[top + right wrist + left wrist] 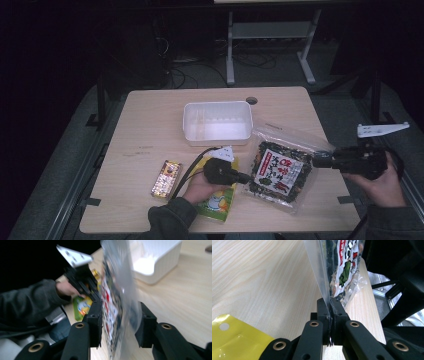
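Note:
A clear snack bag with a red, white and green label and dark contents lies at the right of the wooden table. My left gripper is shut on the bag's left edge. In the left gripper view its jaws pinch the clear film of the bag. My right gripper is at the bag's right edge. In the right gripper view its jaws stand apart on either side of the blurred bag, with the pads clear of the film.
A white plastic tub stands behind the bag at mid table. A yellow packet lies under my left hand, and a small candy pack lies to its left. The table's right edge is close to my right hand.

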Available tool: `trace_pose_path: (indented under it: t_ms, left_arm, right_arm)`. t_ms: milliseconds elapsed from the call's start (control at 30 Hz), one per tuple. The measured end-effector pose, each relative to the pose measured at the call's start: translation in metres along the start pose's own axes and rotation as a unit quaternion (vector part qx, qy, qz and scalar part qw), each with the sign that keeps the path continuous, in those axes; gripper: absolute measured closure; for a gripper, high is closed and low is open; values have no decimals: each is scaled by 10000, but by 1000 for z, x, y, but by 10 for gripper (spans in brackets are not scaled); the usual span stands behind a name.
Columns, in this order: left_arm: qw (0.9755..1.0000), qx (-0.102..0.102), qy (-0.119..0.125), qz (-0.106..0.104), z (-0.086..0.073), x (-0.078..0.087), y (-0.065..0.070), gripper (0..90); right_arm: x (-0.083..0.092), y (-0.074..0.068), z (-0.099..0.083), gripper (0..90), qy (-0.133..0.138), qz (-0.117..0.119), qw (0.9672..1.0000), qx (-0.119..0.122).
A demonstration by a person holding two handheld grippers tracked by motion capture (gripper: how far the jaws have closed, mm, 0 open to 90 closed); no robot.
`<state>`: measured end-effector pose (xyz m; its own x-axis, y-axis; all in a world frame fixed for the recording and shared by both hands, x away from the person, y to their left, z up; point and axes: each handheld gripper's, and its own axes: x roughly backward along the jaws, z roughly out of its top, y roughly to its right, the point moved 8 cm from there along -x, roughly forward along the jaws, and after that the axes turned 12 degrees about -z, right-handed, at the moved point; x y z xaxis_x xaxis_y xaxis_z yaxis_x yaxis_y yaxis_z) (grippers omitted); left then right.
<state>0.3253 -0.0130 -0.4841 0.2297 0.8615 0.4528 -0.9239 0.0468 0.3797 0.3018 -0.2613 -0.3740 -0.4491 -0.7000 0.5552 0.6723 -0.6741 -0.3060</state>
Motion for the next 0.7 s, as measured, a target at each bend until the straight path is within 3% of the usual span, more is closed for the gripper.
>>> trace_pose_path:
  t_ms: [167, 267, 333, 500, 700]
  left_arm:
    - [10000, 10, -20, 1, 0, -1, 0, 878]
    - [10000, 26, -15, -9, 0, -1, -1, 877]
    - [10000, 69, -33, -2, -1, -1, -2, 877]
    - [9999, 33, -58, 128, -1, 0, -3, 839]
    - [9994, -27, -99, 341, 0, 3, 0, 722]
  right_arm:
    - [-20, 3, -14, 629, 4, 183, 9997, -161]
    - [-34, 2, -21, 640, -106, 203, 9996, -141]
    - [-39, 1, -23, 709, -119, 163, 9997, -102]
    - [-39, -1, -21, 739, -82, 204, 9997, -70]
    - [-33, -10, -17, 752, -107, 225, 9997, 19]
